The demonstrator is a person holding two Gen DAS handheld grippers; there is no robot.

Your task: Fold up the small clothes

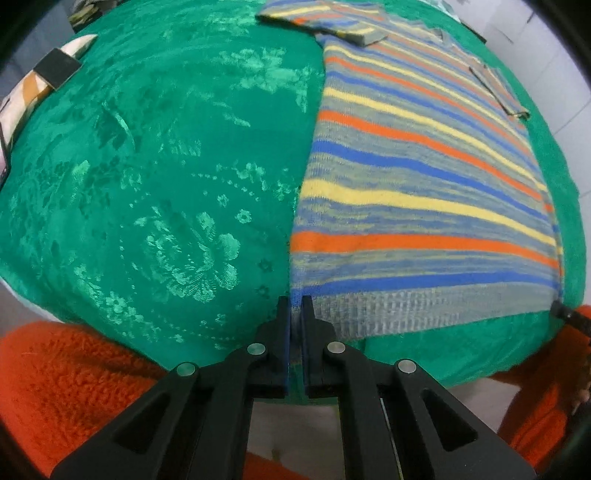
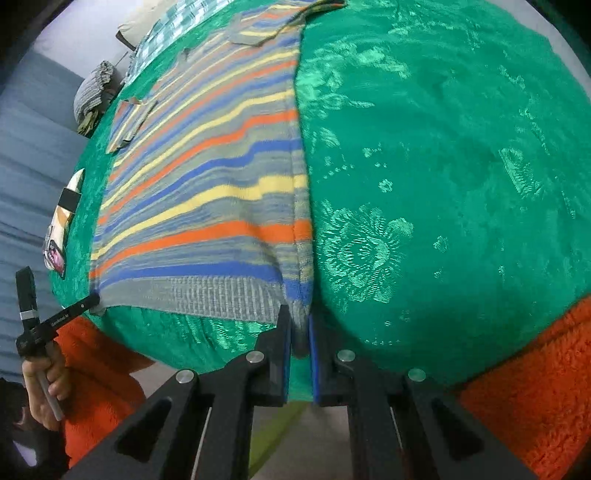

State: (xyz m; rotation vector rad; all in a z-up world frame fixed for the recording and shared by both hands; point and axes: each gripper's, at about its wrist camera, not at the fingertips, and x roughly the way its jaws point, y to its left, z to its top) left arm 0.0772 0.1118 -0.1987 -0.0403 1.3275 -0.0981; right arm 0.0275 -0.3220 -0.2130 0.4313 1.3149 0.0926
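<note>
A: Green flowered cloth (image 1: 147, 166) covers the whole surface in the left wrist view; the striped sweater (image 1: 424, 177) lies flat on it, its long axis running away from the left gripper (image 1: 295, 308); that gripper is clamped on the sweater's near left hem corner, knit pinched between its pads.

B: And the sleeve?

A: One sleeve (image 1: 325, 20) lies folded at the sweater's far end; the other tool's tip just shows at the hem's opposite corner.

B: The right wrist view?

A: Same green cloth (image 2: 443, 166); the right gripper (image 2: 299, 314) is closed on the sweater's (image 2: 207, 192) near right hem corner, fabric bunched between the pads; the left gripper (image 2: 94, 298) touches the hem's other end, a hand (image 2: 44, 384) holding it.

B: So each hand is nearest its own corner?

A: Yes; I judge the hem gets carried away toward the sweater's collar end.
</note>
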